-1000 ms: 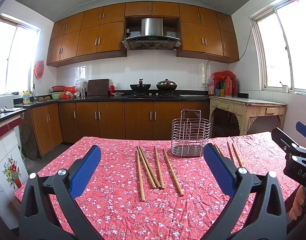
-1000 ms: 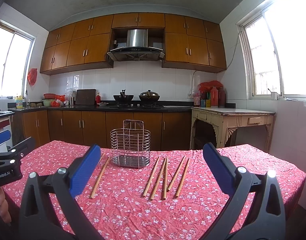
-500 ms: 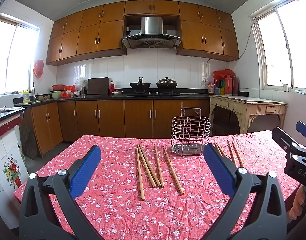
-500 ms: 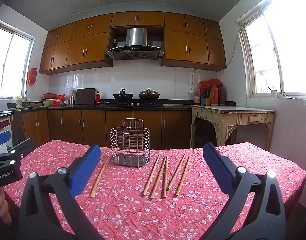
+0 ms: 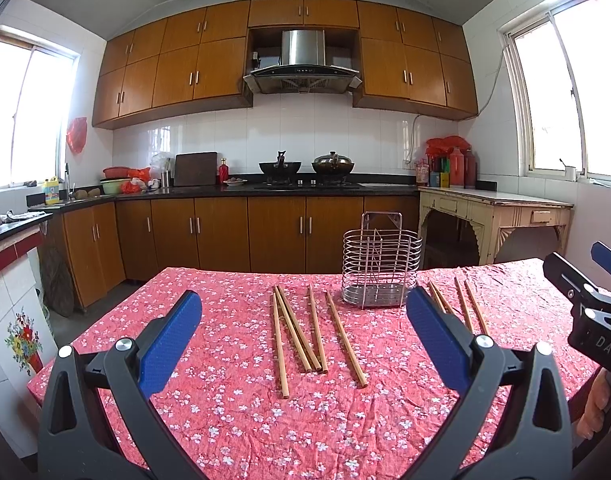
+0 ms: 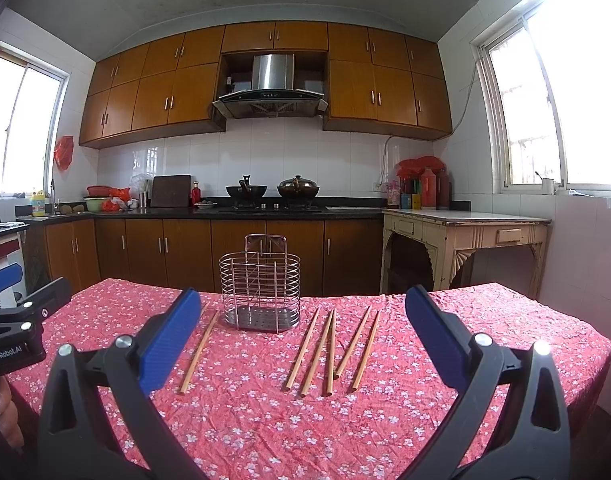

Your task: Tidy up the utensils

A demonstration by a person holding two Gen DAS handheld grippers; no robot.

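Two tools, left tool point(image 5: 303, 330) and right tool point(image 6: 299, 330), both released, hover over the near edge of the bench point(image 6: 505, 312). Left chopsticks point(image 5: 305, 330), wire holder point(image 6: 260, 290) toward the far edge, right chopsticks point(image 6: 333, 350).

bench cloth point(image 5: 233, 420): red-pink with tiny white flowers all over
chopsticks point(image 5: 305, 332): plain light tan wood
wire holder point(image 6: 260, 292): shiny silver metal
left claw point(image 5: 303, 344): black frame, bright blue pads point(image 5: 171, 340)
right claw point(image 6: 301, 344): same black and blue
cabinets point(image 6: 161, 96): warm orange-brown
wall tiles point(image 6: 345, 160): glossy white
side table point(image 6: 461, 236): faded cream
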